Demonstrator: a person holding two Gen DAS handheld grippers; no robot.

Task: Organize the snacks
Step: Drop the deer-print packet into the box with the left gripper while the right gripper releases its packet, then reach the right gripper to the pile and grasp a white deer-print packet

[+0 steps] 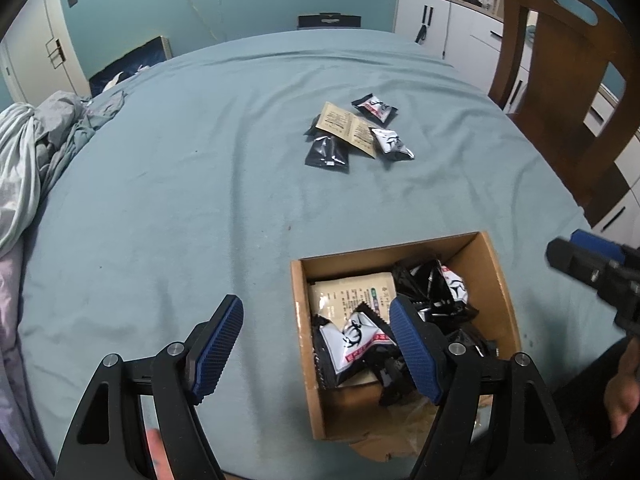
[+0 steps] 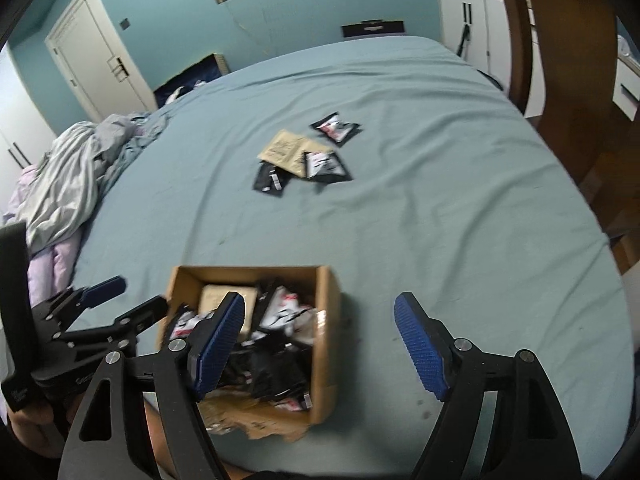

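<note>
An open cardboard box (image 1: 496,280) (image 2: 326,320) sits on the blue-green bed sheet near the front edge, holding several black-and-white snack packets (image 1: 352,336) and a beige sachet (image 1: 352,290). A small pile of loose snacks lies farther back: a black packet (image 1: 328,154) (image 2: 270,180), a beige sachet (image 1: 344,122) (image 2: 286,148) and two black-and-white packets (image 1: 374,108) (image 1: 392,142). My left gripper (image 1: 316,346) is open and empty, straddling the box's left wall. My right gripper (image 2: 320,344) is open and empty, straddling the box's right wall; it also shows in the left wrist view (image 1: 588,260).
Crumpled grey bedding (image 1: 36,152) (image 2: 68,176) lies at the left edge of the bed. A brown wooden chair (image 1: 560,92) stands at the right side. White cabinets (image 1: 448,20) and a white door (image 2: 96,64) are beyond the bed.
</note>
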